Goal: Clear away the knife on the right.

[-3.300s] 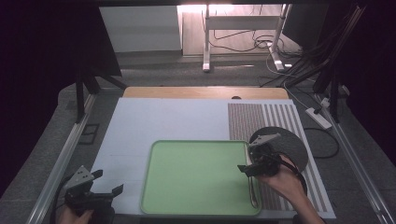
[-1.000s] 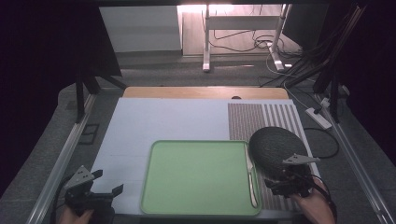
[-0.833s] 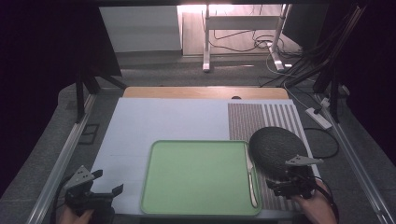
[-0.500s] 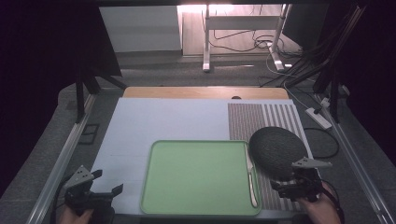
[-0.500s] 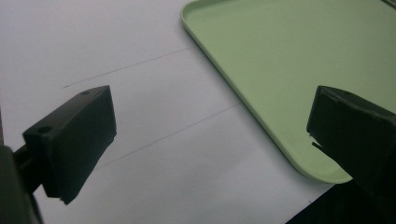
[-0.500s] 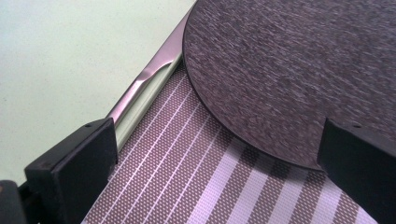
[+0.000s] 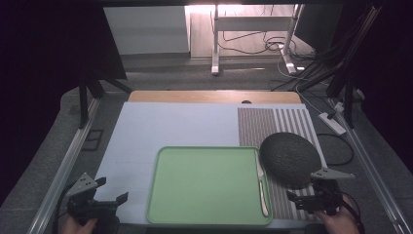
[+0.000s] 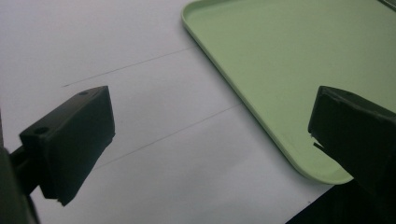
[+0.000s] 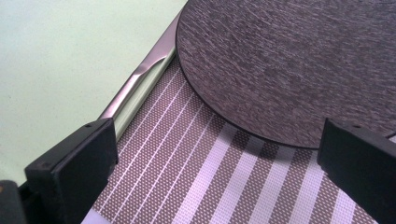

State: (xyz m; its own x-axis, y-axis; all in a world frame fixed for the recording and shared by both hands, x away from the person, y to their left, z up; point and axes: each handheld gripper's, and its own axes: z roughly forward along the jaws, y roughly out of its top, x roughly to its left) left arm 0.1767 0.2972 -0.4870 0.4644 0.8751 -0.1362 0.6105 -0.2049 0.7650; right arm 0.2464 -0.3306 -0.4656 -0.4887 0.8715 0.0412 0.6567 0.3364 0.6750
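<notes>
A light green tray [image 7: 204, 185] lies at the front middle of the white table cover. A silver knife [image 7: 261, 183] rests lengthwise along the tray's right edge. Just right of it, a dark round plate [image 7: 290, 158] sits on a striped placemat [image 7: 272, 124]. My right gripper [image 7: 304, 201] hangs open over the placemat's near end, in front of the plate, with nothing between its fingers. In the right gripper view I see the knife [image 9: 140, 79], the plate [image 9: 289, 60] and the placemat [image 9: 210, 177]. My left gripper [image 7: 112, 191] stands open at the front left, off the tray's near left corner [image 8: 280, 60].
The white cover [image 7: 175, 129] stretches behind and left of the tray. A wooden strip [image 7: 214, 96] runs along its far edge. Metal rails [image 7: 73, 156] flank the table on both sides. Cables [image 7: 336, 146] trail off the right side.
My right gripper has drawn back from the tray's right edge by the knife, moving right and toward the person. It stays open. The left gripper has not moved.
</notes>
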